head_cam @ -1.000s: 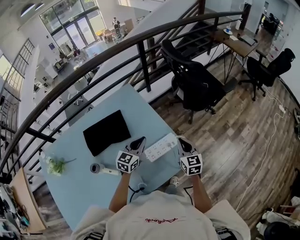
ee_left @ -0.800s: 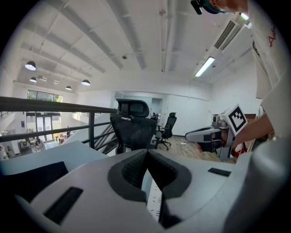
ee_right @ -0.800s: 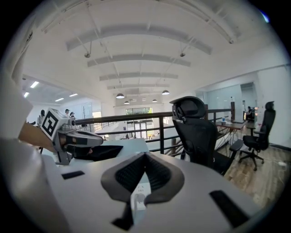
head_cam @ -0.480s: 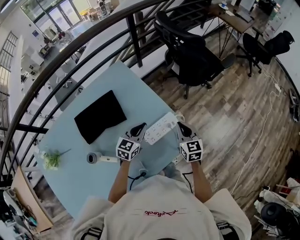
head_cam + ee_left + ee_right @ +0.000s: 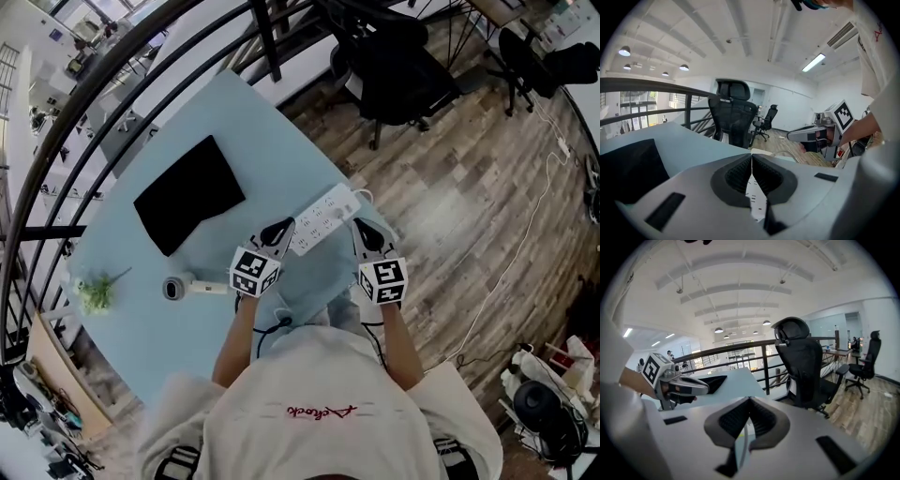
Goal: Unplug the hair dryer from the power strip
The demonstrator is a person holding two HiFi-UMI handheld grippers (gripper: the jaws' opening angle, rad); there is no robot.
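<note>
A white power strip (image 5: 323,218) lies near the right edge of the light blue table (image 5: 244,122). The hair dryer (image 5: 187,286), grey head and white handle, lies on the table to the left of my left hand. My left gripper (image 5: 278,230) is shut and empty, just left of the strip's near end. My right gripper (image 5: 361,228) is shut and empty off the strip's right side. In the left gripper view the closed jaws (image 5: 751,157) point over the strip (image 5: 757,199). In the right gripper view the jaws (image 5: 749,401) are closed. No plug in the strip can be made out.
A black mat (image 5: 187,194) lies at the table's middle. A small green plant (image 5: 94,292) stands at its left edge. A dark cord (image 5: 272,328) loops at the near edge by the person's body. A black office chair (image 5: 403,66) and a dark railing (image 5: 94,103) stand beyond the table.
Both grippers have sunk toward the table on either side of the power strip. The head view has tipped further down, so table and strip sit higher in the picture.
</note>
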